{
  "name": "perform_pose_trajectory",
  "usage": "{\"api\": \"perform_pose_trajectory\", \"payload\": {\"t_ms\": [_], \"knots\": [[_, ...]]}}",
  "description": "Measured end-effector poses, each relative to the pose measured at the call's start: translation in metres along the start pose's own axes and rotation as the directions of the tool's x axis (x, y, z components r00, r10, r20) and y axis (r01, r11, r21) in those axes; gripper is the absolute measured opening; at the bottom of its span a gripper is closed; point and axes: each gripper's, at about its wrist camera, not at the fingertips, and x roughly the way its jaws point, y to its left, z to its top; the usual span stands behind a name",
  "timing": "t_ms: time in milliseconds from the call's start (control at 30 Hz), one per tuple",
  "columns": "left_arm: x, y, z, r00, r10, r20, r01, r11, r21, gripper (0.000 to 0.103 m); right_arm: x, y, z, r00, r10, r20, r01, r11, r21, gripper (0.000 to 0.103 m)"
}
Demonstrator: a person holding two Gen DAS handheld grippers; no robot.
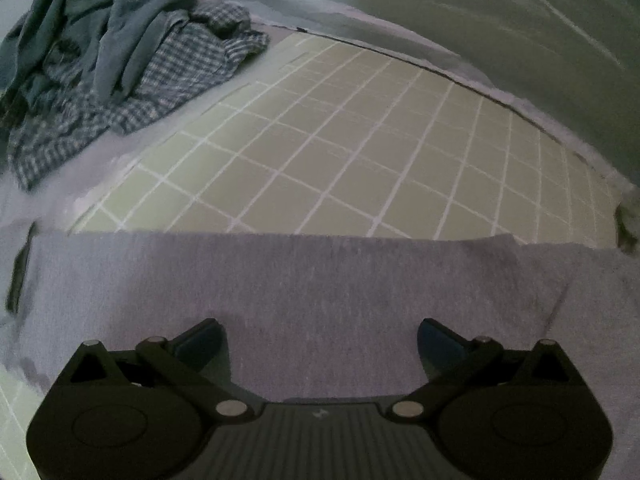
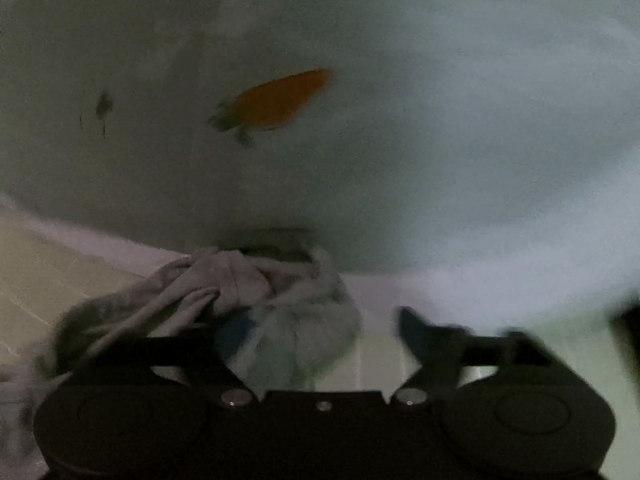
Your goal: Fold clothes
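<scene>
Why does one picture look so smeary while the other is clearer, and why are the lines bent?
Left wrist view: dim but fairly sharp, the grid mat bowed by the fisheye lens, the clothes pile slightly smeared. Right wrist view: darker and motion-blurred, so the gray cloth and orange shape look soft.

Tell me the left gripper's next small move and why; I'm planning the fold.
Probably lower and close on the grey cloth: the left gripper is open just above it, and the cloth lies flat with its far edge straight on the grid mat.
</scene>
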Motion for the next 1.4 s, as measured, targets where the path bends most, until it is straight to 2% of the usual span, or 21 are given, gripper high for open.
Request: {"api": "perform_pose_trajectory", "payload": {"t_ms": [33,67,167,267,333,500,667,933,1033,1167,1300,1333,1400], "knots": [[-0.006,0.001,-0.003,1.000,-0.017,0.005,0.017,1.000,-0.006,0.103,-0.018,-0.009,-0.012,1.000,0.003,-0.005,-0.003,0.999,0.043,0.092],[-0.013,0.002,-0.006,0.999,-0.032,0.012,0.033,0.999,-0.007,0.103,-0.036,-0.018,-0.025,1.000,-0.002,-0.012,0.003,0.997,0.074,0.103],[-0.033,-0.002,-0.020,0.997,-0.068,0.020,0.067,0.997,0.035,0.103,-0.091,-0.038,-0.072,0.999,-0.009,-0.033,0.013,0.989,0.146,0.103],[-0.054,-0.012,-0.042,0.994,-0.112,0.005,0.111,0.989,0.099,0.103,-0.125,-0.057,-0.118,0.994,-0.034,-0.100,0.051,0.984,0.173,0.103],[-0.066,-0.022,-0.059,0.989,-0.146,-0.010,0.146,0.978,0.149,0.103,-0.147,-0.072,-0.146,0.987,-0.083,-0.138,0.109,0.974,0.198,0.103],[-0.091,-0.057,-0.113,0.979,-0.200,-0.031,0.200,0.938,0.283,0.103,-0.193,-0.107,-0.190,0.983,-0.116,-0.144,0.154,0.943,0.294,0.103],[-0.107,-0.083,-0.168,0.976,-0.205,-0.073,0.218,0.939,0.267,0.103,-0.187,-0.156,-0.217,0.974,-0.094,-0.207,0.165,0.918,0.362,0.103],[-0.108,-0.116,-0.219,0.991,-0.106,-0.079,0.121,0.969,0.217,0.103,-0.168,-0.256,-0.237,0.972,-0.089,-0.216,0.170,0.904,0.393,0.103],[-0.106,-0.125,-0.221,0.995,-0.053,-0.086,0.071,0.970,0.231,0.103,-0.154,-0.292,-0.235,0.971,-0.108,-0.212,0.191,0.885,0.424,0.103],[-0.105,-0.129,-0.219,0.996,-0.024,-0.090,0.042,0.978,0.202,0.103,-0.128,-0.333,-0.231,0.973,-0.122,-0.197,0.203,0.858,0.472,0.103],[-0.103,-0.132,-0.218,0.996,0.000,-0.093,0.016,0.984,0.178,0.103,-0.104,-0.347,-0.226,0.956,-0.162,-0.243,0.251,0.883,0.397,0.103],[-0.103,-0.132,-0.218,0.996,0.000,-0.090,0.016,0.984,0.177,0.103,-0.102,-0.346,-0.225,0.952,-0.174,-0.251,0.260,0.894,0.365,0.101],[-0.103,-0.133,-0.218,0.996,0.001,-0.087,0.015,0.984,0.175,0.103,-0.101,-0.342,-0.225,0.947,-0.203,-0.248,0.275,0.913,0.302,0.085]]}}
